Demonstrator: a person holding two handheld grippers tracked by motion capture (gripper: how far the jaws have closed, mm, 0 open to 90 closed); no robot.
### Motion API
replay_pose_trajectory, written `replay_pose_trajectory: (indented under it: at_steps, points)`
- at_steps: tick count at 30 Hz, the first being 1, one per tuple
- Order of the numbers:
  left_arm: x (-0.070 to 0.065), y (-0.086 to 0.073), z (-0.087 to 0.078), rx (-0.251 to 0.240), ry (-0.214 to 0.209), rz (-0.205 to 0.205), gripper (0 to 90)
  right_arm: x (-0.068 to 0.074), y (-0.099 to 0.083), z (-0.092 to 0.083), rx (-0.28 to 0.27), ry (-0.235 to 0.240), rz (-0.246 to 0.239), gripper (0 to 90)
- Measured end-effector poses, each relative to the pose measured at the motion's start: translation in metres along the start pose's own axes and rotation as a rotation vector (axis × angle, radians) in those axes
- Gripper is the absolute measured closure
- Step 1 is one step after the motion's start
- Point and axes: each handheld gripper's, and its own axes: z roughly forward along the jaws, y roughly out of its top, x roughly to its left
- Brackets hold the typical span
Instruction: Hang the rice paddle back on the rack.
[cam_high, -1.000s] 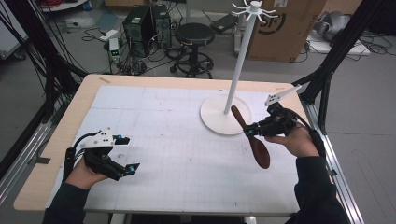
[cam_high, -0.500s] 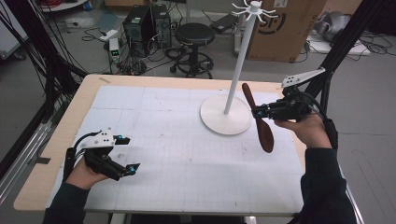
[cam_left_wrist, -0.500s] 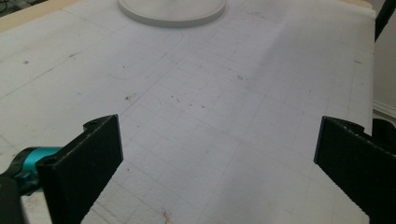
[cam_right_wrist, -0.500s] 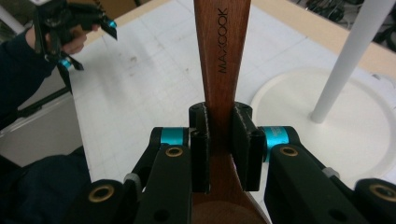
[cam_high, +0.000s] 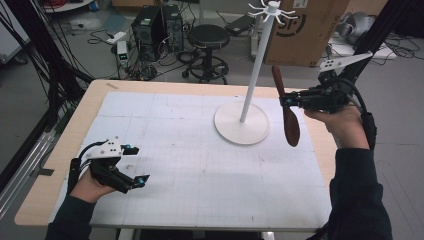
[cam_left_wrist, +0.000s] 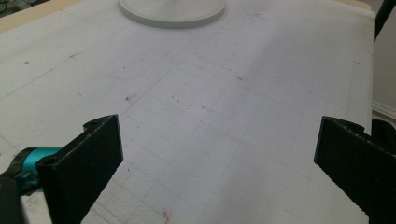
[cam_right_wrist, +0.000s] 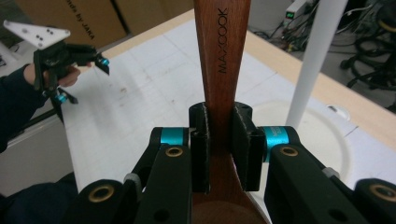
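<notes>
- My right gripper (cam_high: 286, 101) is clamped on a wooden spoon (cam_high: 287, 107), held up in the air over the right side of the table (cam_high: 200, 200), beside the stand's pole.
- In the high view the spoon hangs nearly upright: its thin handle points up and slightly toward the pole, and its broad dark bowl hangs below the jaws, clear of the table top.
- In the right gripper view the two black pads (cam_right_wrist: 201, 154) press on either side of the spoon's handle (cam_right_wrist: 219, 70), low on the handle where it widens toward the bowl. The handle runs straight up out of the jaws, and the stamped letters "MAXCOOK" read along it.
- The white utensil stand (cam_high: 243, 117) sits on the far right part of the mat, its round base flat on the table and its thin pole rising to a ring of small hooks (cam_high: 272, 10) at the top. The spoon is just beside the pole, not touching it, and well below the hooks.
- My left gripper (cam_high: 137, 165) rests low over the near left corner of the white gridded mat (cam_high: 190, 165), well apart from the stand and the spoon.
- Its jaws stand wide apart with nothing between them; in the left gripper view I see bare mat between the two black pads (cam_left_wrist: 88, 163), and the stand's base (cam_left_wrist: 173, 11) far ahead.
- In the right gripper view my left hand (cam_right_wrist: 70, 74) and its gripper show across the table, jaws apart.
</notes>
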Motion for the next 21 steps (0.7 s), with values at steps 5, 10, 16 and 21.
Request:
replay_pose_trajectory:
  at_steps: [5, 10, 16, 21]
  points:
    - [0.0, 0.0, 0.0, 0.002, -0.001, 0.002, 1.8, -0.003, 0.01, -0.008, -0.024, -0.019, -0.004, 78.6]
    - [0.0, 0.0, 0.001, 0.001, -0.001, 0.002, 1.8, -0.004, 0.021, -0.016, -0.04, -0.042, 0.006, 78.6]
    - [0.0, 0.0, 0.001, 0.003, -0.001, 0.003, 1.8, -0.006, 0.035, -0.023, -0.06, -0.072, -0.001, 78.6]
    - [-0.001, 0.0, 0.0, -0.001, -0.003, 0.005, 1.8, -0.006, 0.048, -0.027, -0.082, -0.087, 0.013, 78.6]
